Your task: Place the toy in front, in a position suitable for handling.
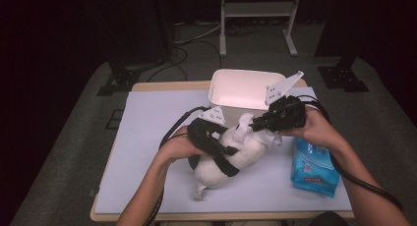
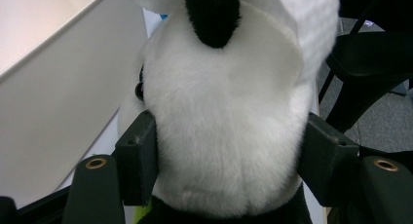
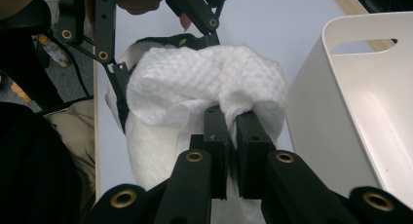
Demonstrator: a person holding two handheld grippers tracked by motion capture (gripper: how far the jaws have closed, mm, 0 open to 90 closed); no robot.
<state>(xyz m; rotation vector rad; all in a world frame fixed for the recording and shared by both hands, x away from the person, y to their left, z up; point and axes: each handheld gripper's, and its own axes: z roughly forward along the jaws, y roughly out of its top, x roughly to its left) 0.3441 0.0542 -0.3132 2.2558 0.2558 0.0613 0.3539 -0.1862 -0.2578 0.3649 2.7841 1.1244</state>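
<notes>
1. Dark curtains and grey floor surround a wooden table [image 1: 147, 86] that is covered with a pale lilac mat [image 1: 147, 137].
2. At the far edge of the mat stands a white plastic bin [image 1: 236, 86]; what I can see of its inside is bare and white.
3. Just in front of the bin lies a white plush toy [image 1: 221, 167] with black parts, near the middle of the mat.
4. In the left gripper view, the left gripper [image 2: 229, 156] clamps the toy's round white body between its two jaws; the plush bulges out above the pads.
5. In the right gripper view, the right gripper [image 3: 233, 131] pinches a white wet wipe [image 3: 204, 83] with its jaws almost together, and the wipe lies draped over the toy.
6. On the right of the mat, beside the person's right hand [image 1: 314, 127], lies a blue pack of wipes [image 1: 314, 169].
</notes>
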